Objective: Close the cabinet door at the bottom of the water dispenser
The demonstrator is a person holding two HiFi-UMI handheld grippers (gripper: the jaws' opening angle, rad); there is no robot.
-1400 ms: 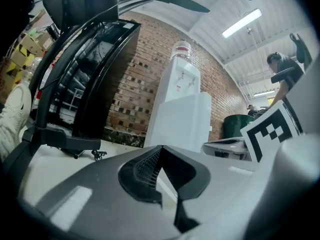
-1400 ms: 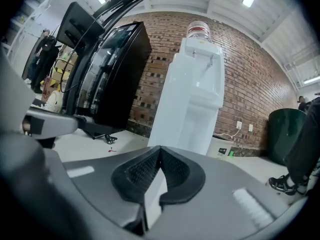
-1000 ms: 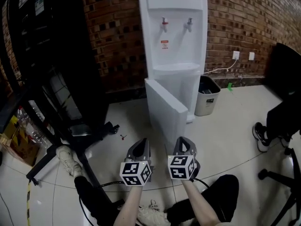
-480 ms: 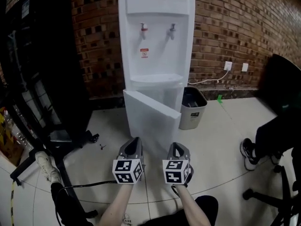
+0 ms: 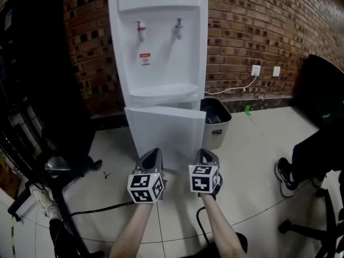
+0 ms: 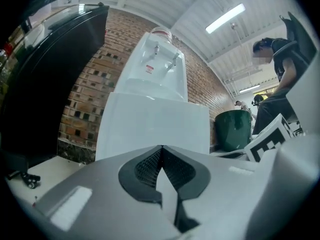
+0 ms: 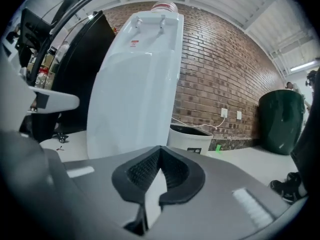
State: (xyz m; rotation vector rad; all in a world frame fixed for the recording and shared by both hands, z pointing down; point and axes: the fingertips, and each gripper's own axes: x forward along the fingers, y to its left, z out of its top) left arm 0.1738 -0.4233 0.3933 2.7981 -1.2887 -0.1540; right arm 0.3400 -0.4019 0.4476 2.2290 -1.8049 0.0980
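The white water dispenser stands against the brick wall. Its bottom cabinet door hangs open and swung out toward me, its flat face filling the left gripper view and the right gripper view. My left gripper and right gripper sit side by side just in front of the door's lower edge, apart from it. Both point level at the door. The left gripper and the right gripper each have their jaws shut together with nothing between them.
A grey waste bin stands right of the dispenser, under wall sockets with a cable. A black rack and a chair base are at the left. A black chair and a person's shoe are at the right.
Both grippers have moved forward toward the dispenser. The door now faces me squarely and looks larger; the dispenser has shifted left in the head view.
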